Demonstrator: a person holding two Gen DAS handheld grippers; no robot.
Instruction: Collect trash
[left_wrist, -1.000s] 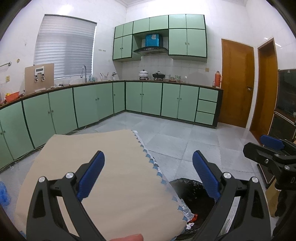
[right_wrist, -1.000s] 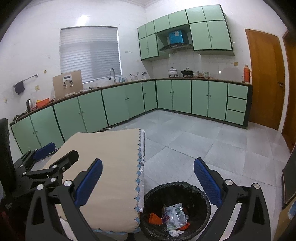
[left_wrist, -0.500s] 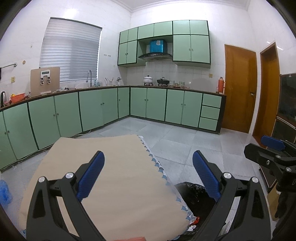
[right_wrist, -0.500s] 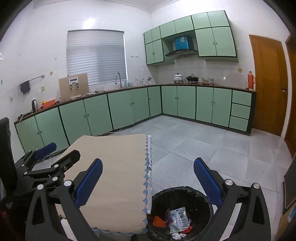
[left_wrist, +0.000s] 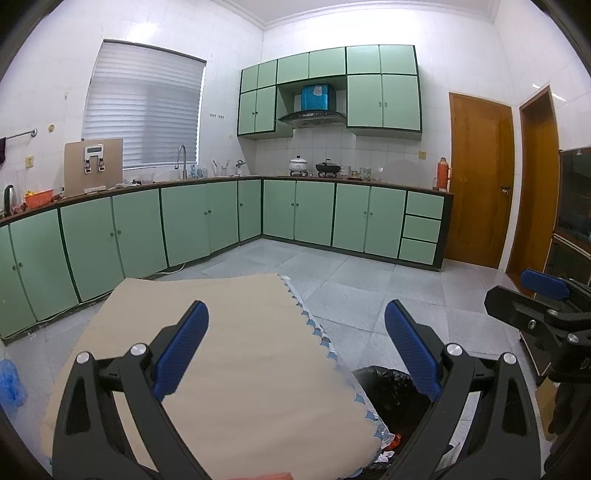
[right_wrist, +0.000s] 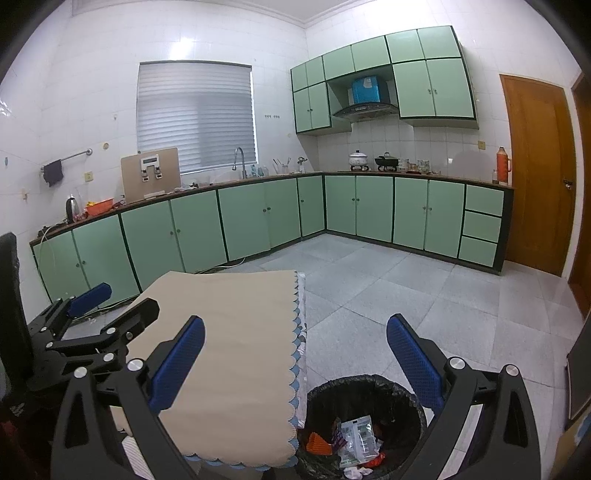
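I hold my left gripper (left_wrist: 295, 350) above a table draped in a beige cloth (left_wrist: 229, 354), its blue-padded fingers spread wide apart with nothing between them. My right gripper (right_wrist: 295, 354) is just as wide apart and just as empty, raised beside the table's scalloped blue edge and above a black-lined trash bin (right_wrist: 369, 387) that stands on the grey tiled floor (right_wrist: 406, 295) just beside the table. Inside the bin lies the trash: a clear printed wrapper (right_wrist: 358, 435), an orange scrap (right_wrist: 317, 443), a bit of red packaging and some crumpled white bits near the bottom. From the left wrist the bin (left_wrist: 391, 384) shows only partly, tucked behind the cloth's corner. Each gripper appears at the edge of the other's view, side by side and apart. Beyond them, green cabinets (left_wrist: 207, 218) run along two walls under a countertop with a faucet, pots and an orange thermos (right_wrist: 503, 164), and a wooden door (left_wrist: 480, 181) stands at the right.
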